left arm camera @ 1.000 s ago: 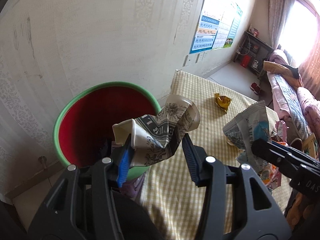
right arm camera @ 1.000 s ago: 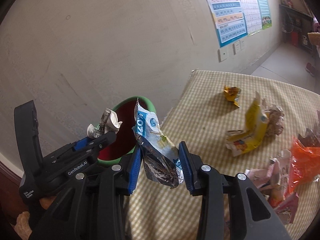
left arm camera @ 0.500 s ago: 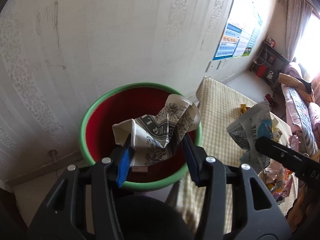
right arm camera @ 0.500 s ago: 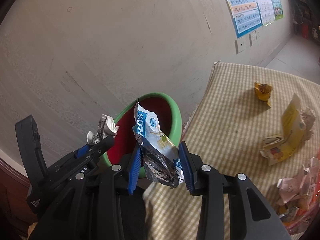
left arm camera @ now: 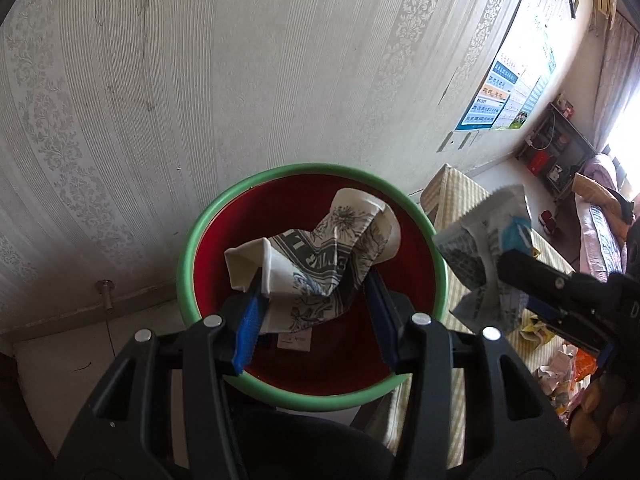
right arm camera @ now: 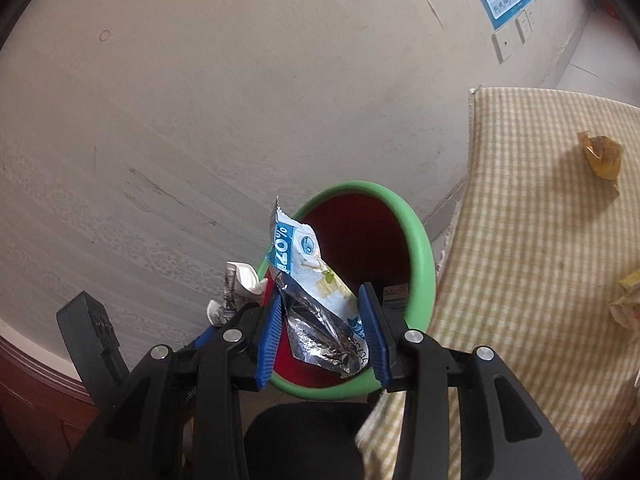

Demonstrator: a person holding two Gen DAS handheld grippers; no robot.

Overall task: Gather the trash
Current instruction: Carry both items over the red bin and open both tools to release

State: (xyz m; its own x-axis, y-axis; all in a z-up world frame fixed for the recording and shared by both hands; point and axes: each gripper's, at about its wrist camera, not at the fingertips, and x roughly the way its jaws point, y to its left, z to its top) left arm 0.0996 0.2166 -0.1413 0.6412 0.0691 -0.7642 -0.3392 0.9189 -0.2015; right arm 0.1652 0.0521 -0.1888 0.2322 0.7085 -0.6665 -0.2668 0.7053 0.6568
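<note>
Left gripper (left arm camera: 316,312) gripping crumpled cup (left arm camera: 316,264), bin (left arm camera: 320,400) floor mostly hidden

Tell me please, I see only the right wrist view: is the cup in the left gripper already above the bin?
Observer: Yes. In the left wrist view the left gripper holds the crumpled paper cup over the red inside of the bin.
Operator: Is my wrapper over the opening too?
Observer: From there the wrapper shows just past the rim, on the table side; depth is hard to judge.
Operator: Any trash I cannot see?
Observer: Orange and white scraps lie on the table.
</note>
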